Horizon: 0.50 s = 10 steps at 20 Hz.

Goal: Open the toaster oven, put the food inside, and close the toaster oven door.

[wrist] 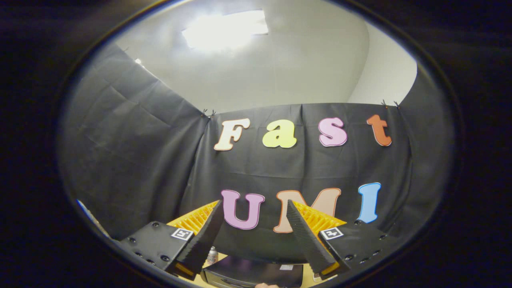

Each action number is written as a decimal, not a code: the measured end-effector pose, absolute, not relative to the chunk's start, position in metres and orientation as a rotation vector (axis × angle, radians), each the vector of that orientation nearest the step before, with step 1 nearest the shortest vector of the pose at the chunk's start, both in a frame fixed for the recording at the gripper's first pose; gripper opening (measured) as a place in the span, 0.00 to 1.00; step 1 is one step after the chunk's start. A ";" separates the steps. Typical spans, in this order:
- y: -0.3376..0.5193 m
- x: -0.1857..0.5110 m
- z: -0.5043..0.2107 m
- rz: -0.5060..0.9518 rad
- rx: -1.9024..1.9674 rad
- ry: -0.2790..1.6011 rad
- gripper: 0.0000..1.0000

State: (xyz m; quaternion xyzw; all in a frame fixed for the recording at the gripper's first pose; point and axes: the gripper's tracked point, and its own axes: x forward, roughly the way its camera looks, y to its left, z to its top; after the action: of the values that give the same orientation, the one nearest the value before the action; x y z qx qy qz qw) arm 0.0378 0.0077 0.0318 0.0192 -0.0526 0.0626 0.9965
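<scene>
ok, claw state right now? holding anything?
Claw: open, fingers spread wide, nothing between them. It is raised and points at the booth's wall, with the toaster oven low between the fingers.

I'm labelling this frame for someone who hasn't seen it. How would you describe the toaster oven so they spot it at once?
Start at the black cloth wall of the booth and look down to its foot. There, low between the two fingers of the open gripper, sits the toaster oven, a dark, glossy box on a pale tabletop. A small pale bottle stands beside it; the oven is far wider and darker.
</scene>
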 end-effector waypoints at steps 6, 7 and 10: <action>0.007 0.039 0.018 0.126 0.025 -0.077 0.99; 0.009 0.038 0.016 0.127 0.025 -0.074 0.99; 0.012 0.038 0.009 0.131 0.023 -0.055 0.99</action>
State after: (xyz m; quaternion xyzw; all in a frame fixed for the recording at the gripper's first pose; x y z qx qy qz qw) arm 0.0379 0.0123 0.0093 0.0116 -0.0275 0.0657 0.9974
